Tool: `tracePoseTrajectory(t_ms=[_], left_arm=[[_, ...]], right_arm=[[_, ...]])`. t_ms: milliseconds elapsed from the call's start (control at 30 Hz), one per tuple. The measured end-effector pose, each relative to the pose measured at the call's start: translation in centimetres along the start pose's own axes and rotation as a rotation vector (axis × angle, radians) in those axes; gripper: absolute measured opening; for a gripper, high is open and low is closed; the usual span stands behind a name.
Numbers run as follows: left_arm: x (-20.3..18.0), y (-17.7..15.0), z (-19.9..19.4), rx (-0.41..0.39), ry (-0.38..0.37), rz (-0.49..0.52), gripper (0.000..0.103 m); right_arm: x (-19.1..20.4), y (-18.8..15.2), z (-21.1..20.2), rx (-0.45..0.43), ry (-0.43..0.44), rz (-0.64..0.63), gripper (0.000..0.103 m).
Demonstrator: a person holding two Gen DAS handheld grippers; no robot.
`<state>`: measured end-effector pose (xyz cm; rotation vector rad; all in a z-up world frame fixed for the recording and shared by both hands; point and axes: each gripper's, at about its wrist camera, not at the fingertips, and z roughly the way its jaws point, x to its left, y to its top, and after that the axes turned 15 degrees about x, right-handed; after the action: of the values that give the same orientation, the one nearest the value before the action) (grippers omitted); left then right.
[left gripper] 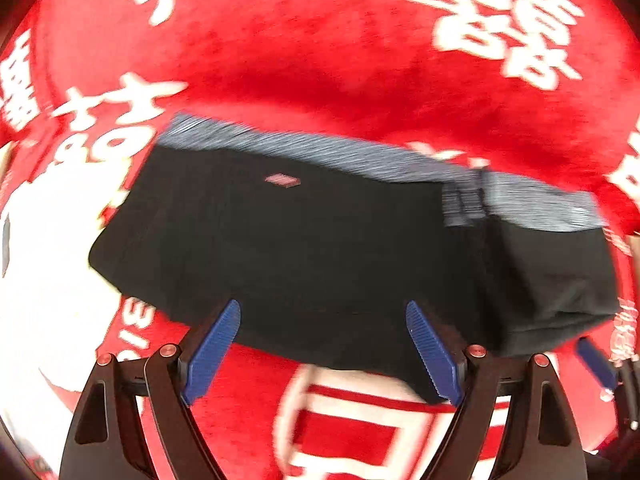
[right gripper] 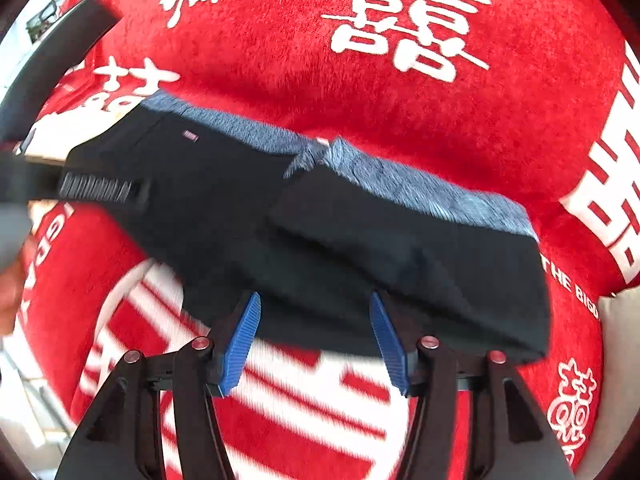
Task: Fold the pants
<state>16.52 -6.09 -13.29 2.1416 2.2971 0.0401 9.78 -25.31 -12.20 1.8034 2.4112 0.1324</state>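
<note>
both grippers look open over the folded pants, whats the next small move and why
Probably lift both grippers clear. The pants already lie folded in a compact black stack on the red blanket, grey waistband along the far edge. The left gripper and right gripper are open with nothing held, so no further pull seems needed, unless one more fold is wanted.

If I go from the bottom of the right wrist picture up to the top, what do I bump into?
right gripper with blue fingers → black pants → blue-grey waistband → red blanket with white characters
</note>
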Motion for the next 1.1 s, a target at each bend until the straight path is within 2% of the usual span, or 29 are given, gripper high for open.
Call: tracePoseTrajectory(t_ms=[133, 200, 233, 400, 467, 500, 533, 667, 700, 733, 800, 833, 900, 1000, 1100], left_arm=[[-2.8, 2.3, -0.8, 0.008, -0.121, 0.097, 0.086], [-4.2, 2.9, -0.7, 0.033, -0.179, 0.127, 0.086], [-6.4, 2.2, -1.2, 0.062, -0.206, 0.14, 0.086], [-7.5, 2.8, 0.6, 0.169, -0.271, 0.118, 0.086], [-7.5, 2.9, 0.9, 0.193, -0.316, 0.105, 0.078], [-7.8, 2.8, 0.8, 0.201, -0.322, 0.111, 0.066], [-8.7, 2.5, 0.6, 0.211, -0.32, 0.126, 0.061], [-10.2, 2.3, 0.4, 0.213, -0.29, 0.177, 0.061], [-10.3, 2.3, 0.5, 0.221, -0.288, 0.177, 0.056], [-10.4, 2.3, 0.7, 0.231, -0.291, 0.171, 0.037], [-10.4, 2.4, 0.9, 0.251, -0.275, 0.168, 0.022], [-10.3, 2.3, 0.7, 0.239, -0.266, 0.174, 0.01], [-10.1, 1.7, 0.3, 0.221, -0.212, 0.207, 0.006], [-9.7, 0.3, 1.6, 0.256, -0.171, 0.234, 0.006], [-10.1, -0.4, 2.3, 0.22, -0.14, 0.272, 0.006]], right_arm=[[-4.7, -1.0, -0.7, 0.049, 0.019, 0.156, 0.062], [-7.9, -1.7, -1.0, 0.066, 0.01, 0.238, 0.062], [-9.1, -1.9, -1.0, 0.073, 0.001, 0.269, 0.062], [-13.9, -3.3, -0.7, 0.098, 0.021, 0.386, 0.062], [-14.7, -3.9, -0.7, 0.101, 0.037, 0.41, 0.062], [-14.8, -4.0, -0.5, 0.103, 0.042, 0.415, 0.062], [-14.8, -3.8, -0.3, 0.107, 0.047, 0.419, 0.062], [-15.1, -4.5, -0.1, 0.119, 0.093, 0.446, 0.062], [-15.2, -4.6, -0.1, 0.119, 0.099, 0.451, 0.062], [-15.2, -4.8, -0.2, 0.119, 0.099, 0.454, 0.062], [-15.4, -4.8, -0.2, 0.124, 0.104, 0.459, 0.062], [-15.5, -4.8, -0.1, 0.127, 0.11, 0.464, 0.062], [-15.8, -5.0, -0.3, 0.127, 0.115, 0.473, 0.061], [-15.9, -5.3, -0.2, 0.136, 0.112, 0.473, 0.061], [-16.1, -5.3, 0.0, 0.147, 0.123, 0.477, 0.061]])
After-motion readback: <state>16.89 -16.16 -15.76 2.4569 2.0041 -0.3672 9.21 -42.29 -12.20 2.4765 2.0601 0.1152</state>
